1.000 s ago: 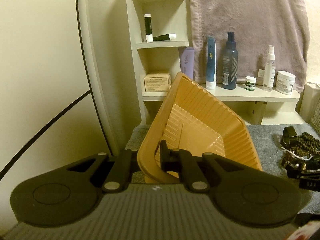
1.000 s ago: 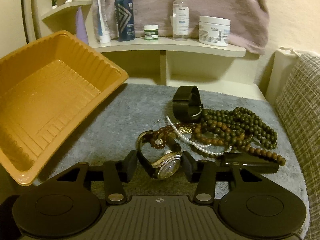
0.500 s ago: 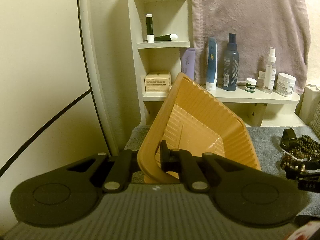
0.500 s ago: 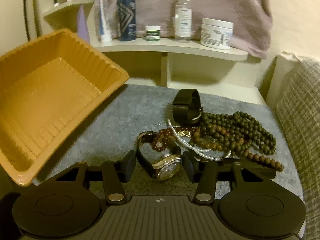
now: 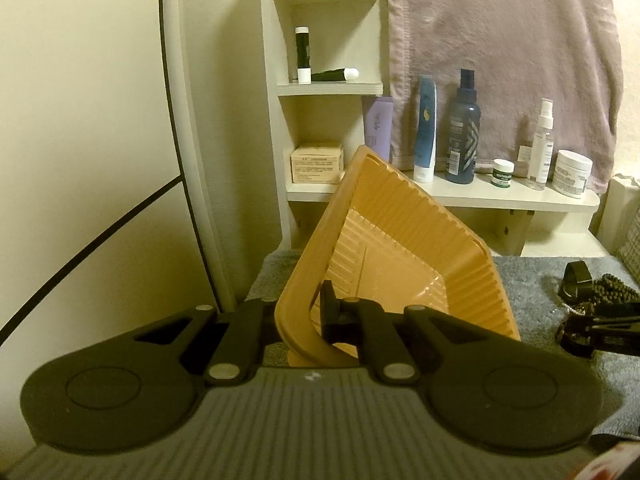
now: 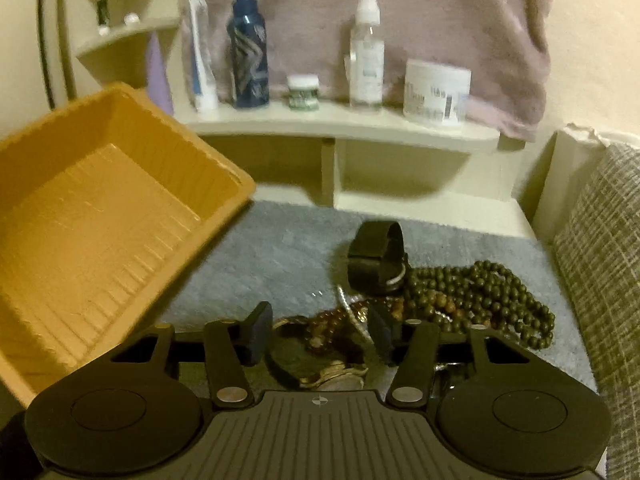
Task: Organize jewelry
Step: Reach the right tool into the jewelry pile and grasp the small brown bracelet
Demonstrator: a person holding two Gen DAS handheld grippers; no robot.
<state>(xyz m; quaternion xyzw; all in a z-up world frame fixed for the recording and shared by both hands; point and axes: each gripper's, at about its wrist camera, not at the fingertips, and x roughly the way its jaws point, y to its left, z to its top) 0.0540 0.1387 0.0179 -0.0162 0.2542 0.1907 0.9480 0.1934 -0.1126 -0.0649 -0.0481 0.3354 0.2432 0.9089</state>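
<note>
My left gripper (image 5: 304, 320) is shut on the near rim of an orange plastic tray (image 5: 400, 248), holding it tilted with its hollow toward the jewelry; the tray (image 6: 100, 220) looks empty. On the grey mat (image 6: 272, 260) lies a tangled pile: a gold-faced wristwatch (image 6: 332, 376), brown beads (image 6: 328, 320), green beads (image 6: 480, 292), a pearl strand and a black band watch (image 6: 376, 256). My right gripper (image 6: 320, 332) is low over the pile with its jaws closing. The wristwatch lies between them, and the pads do not visibly press on it.
A white shelf (image 6: 340, 124) behind the mat carries bottles, tubes and jars, with a mauve towel (image 6: 400, 20) hanging above. A woven cushion (image 6: 600, 260) borders the mat on the right. A corner shelf unit (image 5: 328, 88) and a wall stand to the left.
My right gripper has pushed forward over the pile, so the wristwatch now sits deeper between its fingers. The left gripper and tilted tray have stayed put.
</note>
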